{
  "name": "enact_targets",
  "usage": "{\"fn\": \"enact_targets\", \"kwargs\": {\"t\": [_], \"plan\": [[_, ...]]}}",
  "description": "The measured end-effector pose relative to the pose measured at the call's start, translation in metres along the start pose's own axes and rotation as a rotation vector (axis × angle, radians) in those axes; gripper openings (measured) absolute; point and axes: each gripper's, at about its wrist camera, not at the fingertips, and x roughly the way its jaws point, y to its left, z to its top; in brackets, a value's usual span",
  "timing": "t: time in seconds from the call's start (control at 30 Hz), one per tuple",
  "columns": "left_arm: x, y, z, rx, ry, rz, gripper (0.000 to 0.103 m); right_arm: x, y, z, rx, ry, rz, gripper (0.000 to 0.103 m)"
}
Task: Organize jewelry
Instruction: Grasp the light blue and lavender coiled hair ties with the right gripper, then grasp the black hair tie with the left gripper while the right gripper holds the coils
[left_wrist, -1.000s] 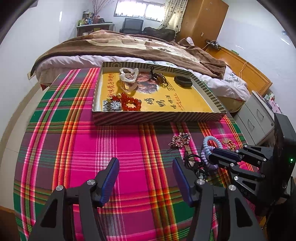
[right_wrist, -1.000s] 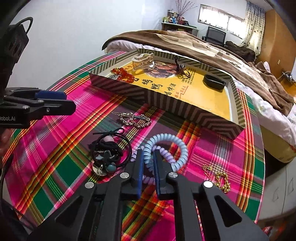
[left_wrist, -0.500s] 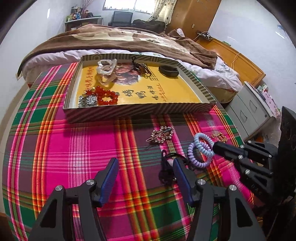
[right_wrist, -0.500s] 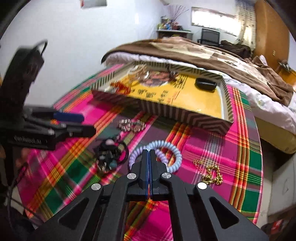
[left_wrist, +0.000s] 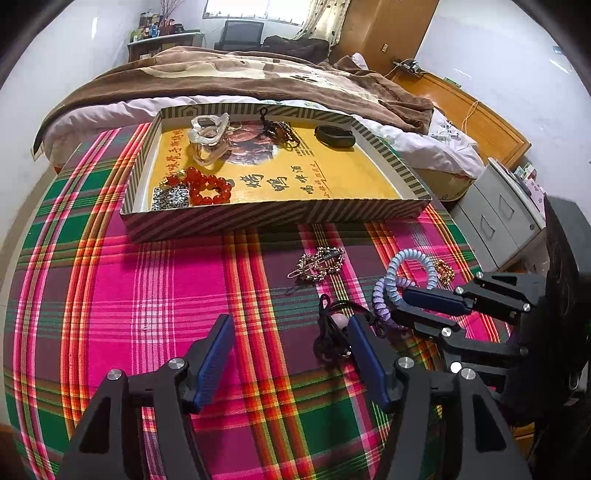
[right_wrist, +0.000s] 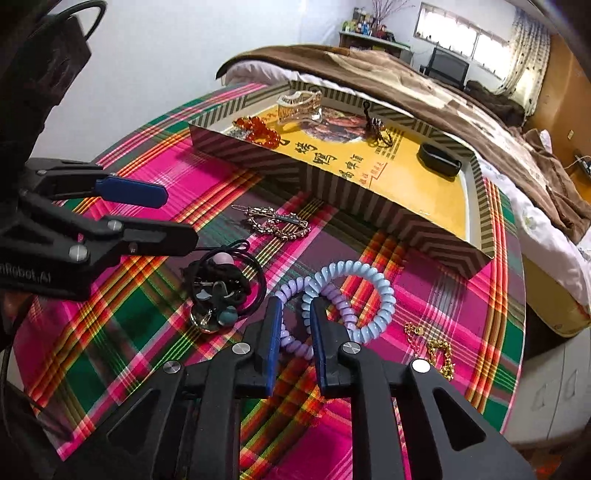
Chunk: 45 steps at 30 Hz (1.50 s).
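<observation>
Right gripper reopening over the coil hair ties; nothing yet lifted toward the tray.

The right gripper (right_wrist: 293, 317) has its jaws opening, a loop of the lilac coil tie (right_wrist: 291, 338) between them but not pinched; the blue coil tie (right_wrist: 373, 295) overlaps it at 1 o'clock. Both lie flat on the bench (right_wrist: 155, 321), their joined long axis running 8 to 2 o'clock. Next, I judge: close on the lilac loop, carry to the tray (right_wrist: 373, 206) at 12 o'clock. The left gripper (left_wrist: 290, 350) stands apart, empty.
</observation>
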Motion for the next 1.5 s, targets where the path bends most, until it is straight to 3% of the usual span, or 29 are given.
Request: {"fn": "enact_targets", "kwargs": {"t": [0.33,0.47,0.6,0.67,0.83,0.9,0.97,1.0,1.07,1.13,1.23,1.37,1.5], "plan": [[0.003,0.003,0.002,-0.013,0.017,0.004,0.064,0.016,-0.031,0.014,0.182,0.125,0.182,0.014],[0.002,0.004,0.005,-0.014,0.014,0.012,0.064,0.012,-0.028,0.009,0.173,0.095,0.144,0.008],[0.007,0.002,0.007,-0.003,0.031,0.003,0.064,0.003,-0.032,0.000,0.212,0.042,0.165,0.007],[0.010,0.000,0.008,0.001,0.043,-0.011,0.064,-0.007,-0.039,-0.005,0.246,0.004,0.184,0.000],[0.016,-0.008,0.011,0.011,0.051,-0.023,0.064,-0.033,-0.047,-0.015,0.290,-0.076,0.206,0.000],[0.021,-0.013,0.011,0.018,0.062,-0.018,0.058,-0.035,-0.047,-0.018,0.286,-0.081,0.204,0.000],[0.025,-0.018,0.012,0.032,0.078,-0.009,0.040,-0.035,-0.041,-0.020,0.234,-0.066,0.120,0.000],[0.025,-0.020,0.012,0.037,0.078,-0.011,0.038,-0.035,-0.039,-0.021,0.206,-0.057,0.097,0.000],[0.025,-0.023,0.011,0.049,0.076,-0.006,0.023,-0.034,-0.034,-0.024,0.163,-0.053,0.097,0.003],[0.025,-0.026,0.012,0.058,0.075,-0.001,0.019,-0.033,-0.033,-0.027,0.144,-0.052,0.091,0.014],[0.024,-0.031,0.013,0.073,0.070,0.001,0.004,-0.032,-0.028,-0.028,0.102,-0.055,0.091,0.017],[0.019,-0.032,0.013,0.071,0.045,0.009,0.000,-0.025,-0.018,-0.024,0.042,-0.040,0.032,0.019],[0.006,-0.027,0.014,0.053,0.009,0.004,0.000,-0.019,-0.008,-0.019,-0.017,-0.022,0.000,0.035]]}}
